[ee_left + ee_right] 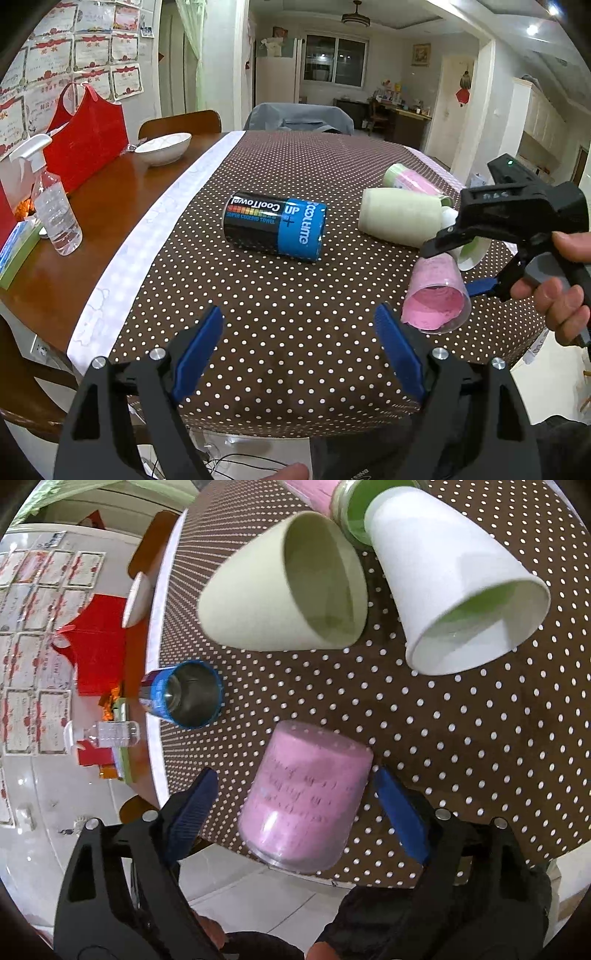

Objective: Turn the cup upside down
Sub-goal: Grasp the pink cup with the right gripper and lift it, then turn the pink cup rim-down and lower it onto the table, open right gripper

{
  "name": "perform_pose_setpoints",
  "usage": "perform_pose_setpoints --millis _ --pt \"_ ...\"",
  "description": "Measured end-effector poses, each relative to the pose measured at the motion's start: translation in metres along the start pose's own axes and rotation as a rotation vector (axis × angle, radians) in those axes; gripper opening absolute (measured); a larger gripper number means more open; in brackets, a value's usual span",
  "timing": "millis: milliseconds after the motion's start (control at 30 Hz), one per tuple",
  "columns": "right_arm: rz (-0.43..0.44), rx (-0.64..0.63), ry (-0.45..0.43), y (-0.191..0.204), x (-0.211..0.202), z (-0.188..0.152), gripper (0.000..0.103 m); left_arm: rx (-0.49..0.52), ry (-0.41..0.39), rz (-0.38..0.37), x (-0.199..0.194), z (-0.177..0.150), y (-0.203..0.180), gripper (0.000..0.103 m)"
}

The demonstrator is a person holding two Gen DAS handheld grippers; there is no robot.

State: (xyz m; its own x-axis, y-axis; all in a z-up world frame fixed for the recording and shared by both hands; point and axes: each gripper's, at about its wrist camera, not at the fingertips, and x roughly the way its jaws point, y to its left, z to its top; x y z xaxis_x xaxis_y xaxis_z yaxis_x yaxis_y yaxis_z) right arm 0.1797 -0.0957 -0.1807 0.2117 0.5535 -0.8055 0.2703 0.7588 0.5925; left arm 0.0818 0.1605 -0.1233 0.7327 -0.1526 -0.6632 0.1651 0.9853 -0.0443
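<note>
Bright indoor light from ceiling spots (532, 29) at my left view's top right. Strong fisheye bending, black corners. Pink cup (306, 801) slightly blurred; soft shadows.

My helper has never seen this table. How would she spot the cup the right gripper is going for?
On the brown polka-dot tablecloth, look at the near right edge. The pink cup lies on its side between the open right gripper fingers, the only pink one lying alone.

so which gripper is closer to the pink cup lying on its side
Right. The right gripper has its open jaws on either side of the pink cup, not yet closed. The left gripper hangs open over bare tablecloth, off to the cup's side.
</note>
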Motion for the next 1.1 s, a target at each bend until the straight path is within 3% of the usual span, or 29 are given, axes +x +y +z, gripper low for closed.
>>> perform_pose_setpoints --millis 100,200,467,600,767,1000,1100 --pt "-0.049 -0.017 0.012 0.002 0.009 0.002 0.069 -0.005 0.006 -0.001 0.001 -0.001 0.001 0.083" --pt "-0.071 -0.051 0.009 0.007 0.009 0.002 0.065 -0.008 0.009 -0.003 0.003 -0.001 0.001 0.083" --pt "0.011 -0.14 -0.045 0.017 -0.005 -0.01 0.063 -0.01 0.011 0.011 0.001 0.001 -0.003 0.083" --pt "0.029 -0.255 -0.172 0.027 -0.026 -0.016 0.063 -0.018 0.001 0.024 -0.003 0.005 -0.006 0.083" --pt "-0.012 -0.427 -0.378 0.031 -0.038 -0.029 0.063 -0.041 -0.001 0.05 -0.004 0.008 -0.009 0.083" --pt "-0.092 -0.673 -0.635 0.043 -0.017 -0.06 0.063 -0.078 -0.002 0.094 -0.013 0.004 -0.01 0.083" --pt "-0.121 -0.752 -0.69 0.056 -0.005 -0.072 0.063 -0.099 -0.002 0.111 -0.017 0.002 -0.007 0.083"
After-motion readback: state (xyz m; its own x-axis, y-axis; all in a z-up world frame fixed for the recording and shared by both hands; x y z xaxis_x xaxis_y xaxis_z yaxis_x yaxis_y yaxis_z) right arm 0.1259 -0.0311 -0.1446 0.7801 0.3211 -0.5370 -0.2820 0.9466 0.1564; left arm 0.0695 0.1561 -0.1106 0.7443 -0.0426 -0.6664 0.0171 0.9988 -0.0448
